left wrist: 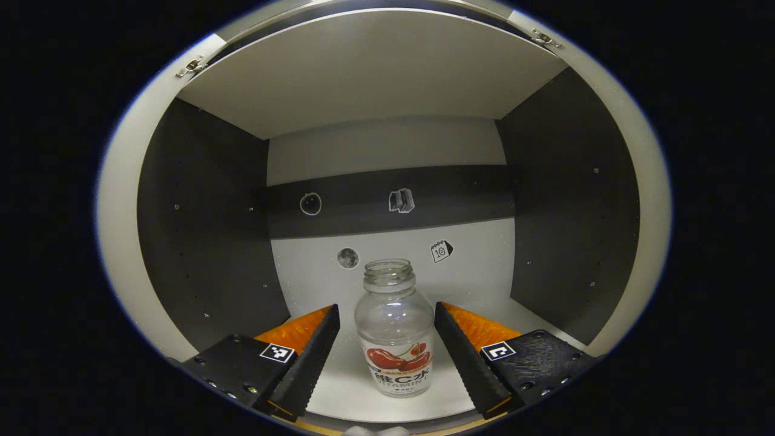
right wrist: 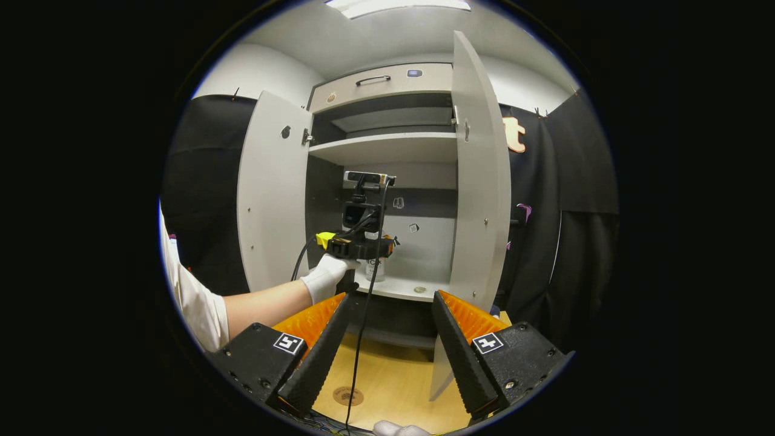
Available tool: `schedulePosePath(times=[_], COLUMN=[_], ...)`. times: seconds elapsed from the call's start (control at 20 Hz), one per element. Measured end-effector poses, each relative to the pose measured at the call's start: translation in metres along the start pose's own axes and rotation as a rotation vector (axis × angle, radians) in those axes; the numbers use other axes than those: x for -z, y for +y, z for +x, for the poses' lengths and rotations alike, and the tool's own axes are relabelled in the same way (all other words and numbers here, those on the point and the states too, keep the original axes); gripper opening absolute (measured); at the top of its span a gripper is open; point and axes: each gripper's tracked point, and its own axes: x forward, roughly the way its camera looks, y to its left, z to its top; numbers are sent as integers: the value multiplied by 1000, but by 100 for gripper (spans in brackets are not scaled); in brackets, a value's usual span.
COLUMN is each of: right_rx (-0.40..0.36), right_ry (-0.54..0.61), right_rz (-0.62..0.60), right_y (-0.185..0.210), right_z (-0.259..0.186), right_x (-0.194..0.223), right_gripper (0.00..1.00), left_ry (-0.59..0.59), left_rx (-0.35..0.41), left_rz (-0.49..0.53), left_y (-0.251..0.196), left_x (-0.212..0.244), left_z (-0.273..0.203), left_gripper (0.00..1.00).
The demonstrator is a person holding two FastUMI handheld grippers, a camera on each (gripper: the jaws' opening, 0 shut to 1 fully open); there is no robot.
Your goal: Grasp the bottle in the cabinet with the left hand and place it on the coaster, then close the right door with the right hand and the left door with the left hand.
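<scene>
Your left gripper (left wrist: 387,339) is spread wide, a gap either side of the bottle (left wrist: 396,330) upright on the cabinet shelf (left wrist: 339,393). Your right gripper (right wrist: 387,339) hangs wide and empty before both open doors (right wrist: 478,181).

This is a staged recording booth, not a lived-in home. Black cloth (right wrist: 581,181) hangs as walls around a lone grey cabinet (right wrist: 387,85) with both doors (right wrist: 272,194) open, standing on a bare wooden table (right wrist: 393,381). The cabinet shelf (left wrist: 339,387) holds almost nothing but one uncapped bottle (left wrist: 395,330), and small stickers (left wrist: 401,200) dot its back panel. A gloved hand (right wrist: 327,275) reaches in with a cabled, camera-topped gripper (right wrist: 362,242); tag markers (right wrist: 289,343) sit on the fingers nearest the camera.
</scene>
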Motion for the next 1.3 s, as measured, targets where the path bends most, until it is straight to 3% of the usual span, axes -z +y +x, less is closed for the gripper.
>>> schedulePosePath(times=[0.3,0.45,0.6,0.75,0.95,1.3], right_rx=[1,-2,0,0,18,114], right_ry=[27,27,10,-1,-5,-16], right_rz=[1,1,-1,12,36,101], right_y=[-8,-7,-7,-6,-9,-31], right_z=[4,4,2,0,-6,-27], right_x=[8,7,0,-1,1,8], right_gripper=[84,84,84,84,84,84], left_ry=[6,13,7,-21,-68,-143], left_rx=[-7,13,-6,-6,7,65], left_rz=[2,12,14,-1,-17,74], left_y=[0,-2,6,16,23,2], left_x=[6,7,-1,-18,-43,-53], left_z=[18,19,8,-21,-73,-180], left_gripper=[96,79,76,80,76,76])
